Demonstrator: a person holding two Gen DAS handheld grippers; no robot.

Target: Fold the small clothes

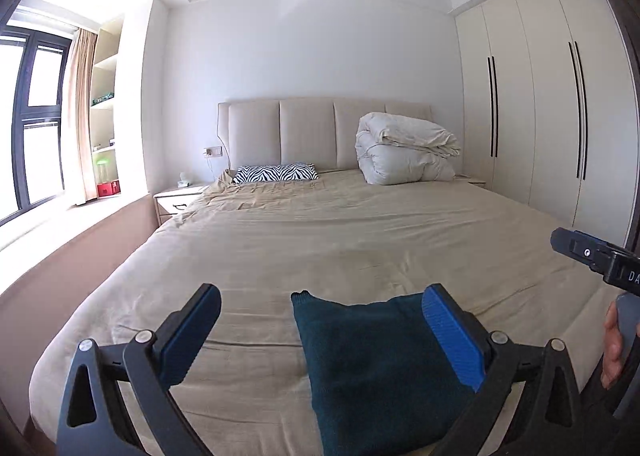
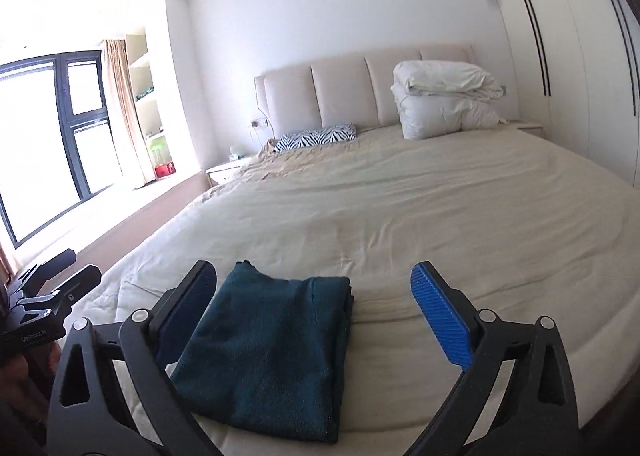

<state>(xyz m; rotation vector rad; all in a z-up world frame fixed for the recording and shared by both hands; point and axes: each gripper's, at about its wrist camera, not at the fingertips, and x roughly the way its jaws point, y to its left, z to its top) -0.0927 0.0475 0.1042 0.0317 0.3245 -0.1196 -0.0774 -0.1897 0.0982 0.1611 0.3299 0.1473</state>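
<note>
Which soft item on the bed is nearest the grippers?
The folded dark teal garment, lying flat at the foot of the bed. The zebra-print pillow and the white duvet bundle sit by the headboard.

Left claw (image 1: 320, 336) gapes above folded teal garment (image 1: 376, 368) on bed (image 1: 320, 232).

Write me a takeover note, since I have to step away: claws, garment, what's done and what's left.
Left claw: open, empty, above the bed's near edge.
Right claw: open, empty, beside it.
Teal garment: lies folded into a compact rectangle on the beige sheet, near the foot of the bed; neither claw grips it.
Done: this piece looks folded.
Left: perhaps square its edges; no other small clothes are in view.
</note>
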